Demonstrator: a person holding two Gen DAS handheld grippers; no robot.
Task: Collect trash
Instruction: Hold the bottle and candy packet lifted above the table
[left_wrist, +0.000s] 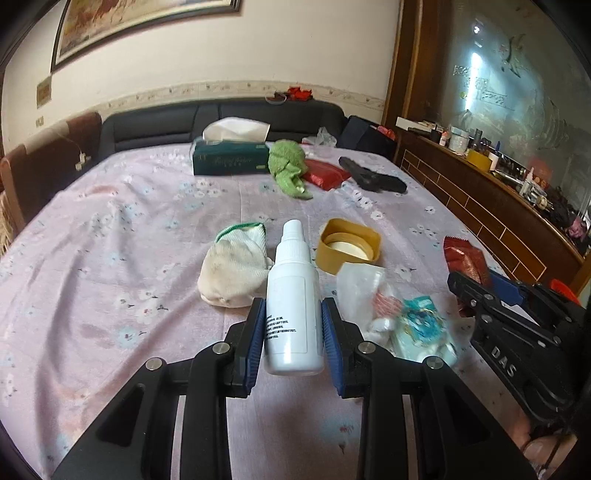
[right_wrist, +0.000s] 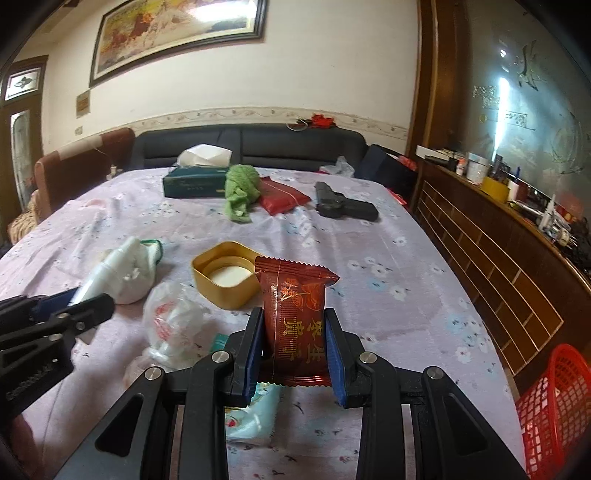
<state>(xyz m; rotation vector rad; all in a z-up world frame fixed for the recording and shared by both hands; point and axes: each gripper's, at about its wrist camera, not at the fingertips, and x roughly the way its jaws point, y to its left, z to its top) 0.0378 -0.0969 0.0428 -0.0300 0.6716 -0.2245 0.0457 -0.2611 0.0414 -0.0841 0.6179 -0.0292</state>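
My left gripper (left_wrist: 293, 314) is shut on a white spray bottle (left_wrist: 293, 295) and holds it above the pink floral bed sheet (left_wrist: 129, 221). My right gripper (right_wrist: 294, 321) is shut on a red snack wrapper (right_wrist: 295, 314) with gold print, also held above the sheet. In the left wrist view the right gripper (left_wrist: 480, 291) with the wrapper (left_wrist: 465, 258) shows at the right. In the right wrist view the left gripper (right_wrist: 85, 299) with the bottle (right_wrist: 107, 273) shows at the left. A crumpled clear plastic bag (right_wrist: 173, 317) and a light blue packet (right_wrist: 251, 413) lie below the grippers.
A yellow lid (right_wrist: 225, 273), a white sock (left_wrist: 236, 266), a green tissue box (right_wrist: 195, 184), a green cloth (right_wrist: 242, 192), a red pouch (right_wrist: 282, 197) and a black toy pistol (right_wrist: 343, 206) lie on the bed. A red mesh basket (right_wrist: 557, 410) stands at the right, by the wooden cabinet (right_wrist: 498, 251).
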